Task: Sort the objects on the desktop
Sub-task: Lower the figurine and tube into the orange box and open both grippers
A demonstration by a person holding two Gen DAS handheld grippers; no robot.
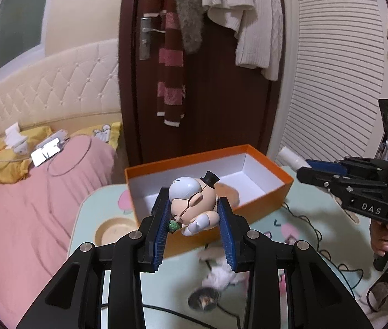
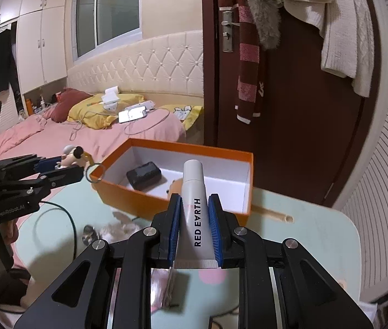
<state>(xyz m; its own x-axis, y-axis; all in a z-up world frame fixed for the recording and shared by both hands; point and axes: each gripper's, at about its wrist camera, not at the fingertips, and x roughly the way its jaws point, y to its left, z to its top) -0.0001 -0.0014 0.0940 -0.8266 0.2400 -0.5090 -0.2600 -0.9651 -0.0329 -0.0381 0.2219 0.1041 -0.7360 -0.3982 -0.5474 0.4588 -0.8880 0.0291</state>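
Above the pale green surface (image 2: 317, 227), two grippers are each carrying one thing toward one open orange box (image 2: 183, 150). In the left wrist view the left gripper (image 1: 194, 213) is clenching a small toy figure (image 1: 194, 200) between its blue pads, the figure lying sideways with its tiny black hat pointing toward 1 o'clock, and it is hovering over the near wall of the box, which reads as a carry for dropping inside. A key ring is dangling from the figure in the right wrist view, so the grip is likely taken on the body to leave the ring free. The right gripper (image 2: 194, 219) is grasping one grey tube (image 2: 194, 192) by its flat crimped end, cap pointing to 12 o'clock toward the box, probably so the cap end can go in first. Inside the box, one black case (image 2: 144, 176) is lying at about 10 o'clock from the tube, and a peach-coloured thing beside it is too hidden to name. On the surface outside the box, one wooden stick (image 2: 273, 215) is lying at 3 o'clock just beside the box wall, one furry white thing (image 2: 119, 229) with a metal disc is lying at 8 o'clock, blurred, and one black cable (image 2: 67, 219) is trailing past it. So the sorting seems partway along, judging by things both inside and outside.
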